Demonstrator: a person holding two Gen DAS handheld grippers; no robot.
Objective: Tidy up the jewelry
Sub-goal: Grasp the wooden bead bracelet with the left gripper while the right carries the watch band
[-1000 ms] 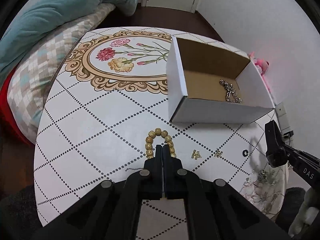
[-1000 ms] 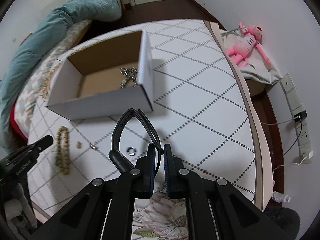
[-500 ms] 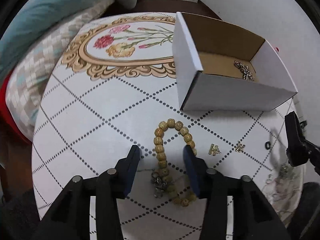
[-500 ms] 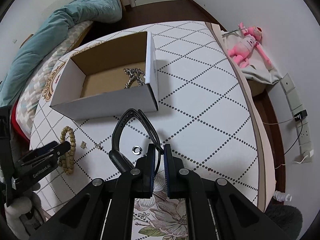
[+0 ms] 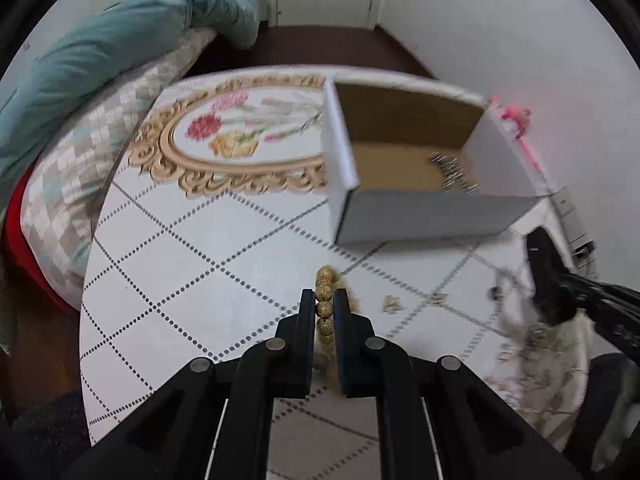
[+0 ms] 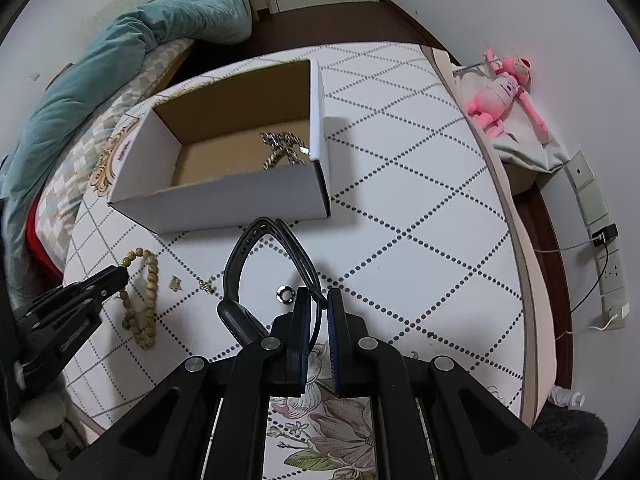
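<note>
My left gripper [image 5: 324, 298] is shut on a tan bead bracelet [image 5: 325, 308] that lies on the patterned table; it also shows in the right wrist view [image 6: 140, 300], with the left gripper [image 6: 116, 276] at its top. My right gripper [image 6: 318, 296] is shut on a black watch band [image 6: 248, 256] and holds it above the table in front of the open white cardboard box [image 6: 224, 204]. A silver chain [image 6: 282, 152] lies inside the box [image 5: 420, 208], also visible in the left wrist view [image 5: 452, 172].
Two small gold earrings [image 6: 175, 282] [image 6: 206, 286] and a silver ring [image 6: 285, 293] lie on the table [image 6: 400, 220] between the grippers. A bed with teal bedding [image 5: 100, 72] stands left. A pink plush toy [image 6: 500, 92] and power strip [image 6: 600, 240] are right.
My left gripper opened around the bead bracelet, then closed on it. The right gripper, still holding the watch band, moved slightly back from the box.
</note>
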